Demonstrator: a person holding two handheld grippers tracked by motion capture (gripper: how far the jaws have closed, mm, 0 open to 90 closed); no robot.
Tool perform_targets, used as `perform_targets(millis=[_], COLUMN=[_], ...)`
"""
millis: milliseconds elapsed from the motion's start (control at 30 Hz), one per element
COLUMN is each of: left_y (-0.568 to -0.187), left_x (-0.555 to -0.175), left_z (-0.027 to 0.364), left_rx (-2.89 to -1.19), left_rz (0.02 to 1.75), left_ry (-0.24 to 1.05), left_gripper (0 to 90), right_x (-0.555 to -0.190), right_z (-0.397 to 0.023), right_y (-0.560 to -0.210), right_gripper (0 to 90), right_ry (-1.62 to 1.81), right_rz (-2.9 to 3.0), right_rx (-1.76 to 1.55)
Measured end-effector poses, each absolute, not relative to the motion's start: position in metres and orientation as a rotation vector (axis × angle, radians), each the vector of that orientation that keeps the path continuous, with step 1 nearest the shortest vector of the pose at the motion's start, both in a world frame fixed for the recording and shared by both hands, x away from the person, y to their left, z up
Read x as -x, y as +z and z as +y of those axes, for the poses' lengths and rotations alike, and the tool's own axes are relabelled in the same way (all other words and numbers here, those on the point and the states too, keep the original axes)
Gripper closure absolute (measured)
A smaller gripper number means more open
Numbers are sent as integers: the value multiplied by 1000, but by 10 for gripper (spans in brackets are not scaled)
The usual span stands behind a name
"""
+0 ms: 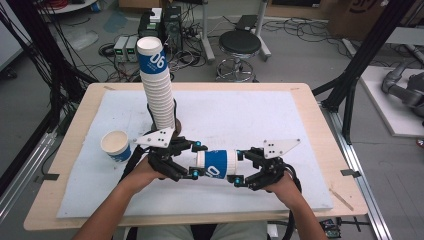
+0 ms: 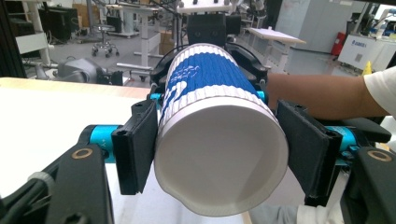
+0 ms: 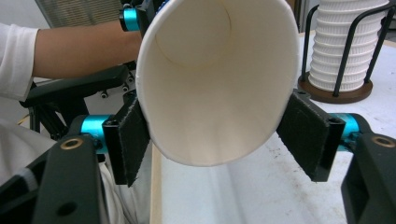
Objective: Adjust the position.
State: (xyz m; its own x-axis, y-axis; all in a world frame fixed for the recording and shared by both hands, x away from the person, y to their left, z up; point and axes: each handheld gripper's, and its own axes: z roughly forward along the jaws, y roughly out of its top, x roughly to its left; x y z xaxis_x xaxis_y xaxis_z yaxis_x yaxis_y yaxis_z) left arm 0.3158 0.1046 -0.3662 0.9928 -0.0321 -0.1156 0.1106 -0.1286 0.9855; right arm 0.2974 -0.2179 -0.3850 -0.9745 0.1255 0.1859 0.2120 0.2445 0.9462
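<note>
Two tools pinching one cup (image 1: 216, 164): left tool (image 1: 192, 159) gripping base, right tool (image 1: 241, 167) squeezing rim; overtightening risking crushed paper wall.

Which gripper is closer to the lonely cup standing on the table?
Left. The left gripper is just beside the single cup; the right gripper sits farther across, past the sideways cups both hold.

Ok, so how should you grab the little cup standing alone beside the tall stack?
Grip the lone cup across its round blue side wall, below the rim, probably coming in level from its near side. It stands upright, mouth up, apart from the tall stack, so its sides are free; pinching the thin rim might crush it.
</note>
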Motion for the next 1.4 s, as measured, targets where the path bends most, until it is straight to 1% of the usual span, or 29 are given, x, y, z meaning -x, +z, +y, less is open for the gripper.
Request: perform_targets(millis=[133,167,233,267,300,700,1067,1400], left_y=[-367,-367,-366,-365,-364,-344,-339,-337], left_x=[-314,-313,-313,-313,-313,-315,-315,-317], left_z=[104,104,104,104,104,107,88,71], left_rx=[-1708,-1718,-1742,-1756,-1768,-1883,-2029,-2128], left_rz=[79,91,130,144,146,140,100,70], left_ry=[-117,-111,-94,-89,-90,-63,-57,-73], left_gripper=[310,295,204,169,153,153,155,162], right_x=[-298,-298,-297,-297,-297,-301,-306,-306], right_z=[-219,-219,-219,-219,-219,-219,-205,-188], right_y=[-384,-383,-382,-381,-380,-359,-334,-322], right_gripper=[311,315,316,316,316,316,316,316], right_ry=[-1852,-1851,-1835,-1826,-1814,-1619,-1331,-1144], right_rz=[-2447,-2452,-2469,-2485,-2497,-2686,-2900,-3003], right_rx=[315,313,308,300,300,283,197,126])
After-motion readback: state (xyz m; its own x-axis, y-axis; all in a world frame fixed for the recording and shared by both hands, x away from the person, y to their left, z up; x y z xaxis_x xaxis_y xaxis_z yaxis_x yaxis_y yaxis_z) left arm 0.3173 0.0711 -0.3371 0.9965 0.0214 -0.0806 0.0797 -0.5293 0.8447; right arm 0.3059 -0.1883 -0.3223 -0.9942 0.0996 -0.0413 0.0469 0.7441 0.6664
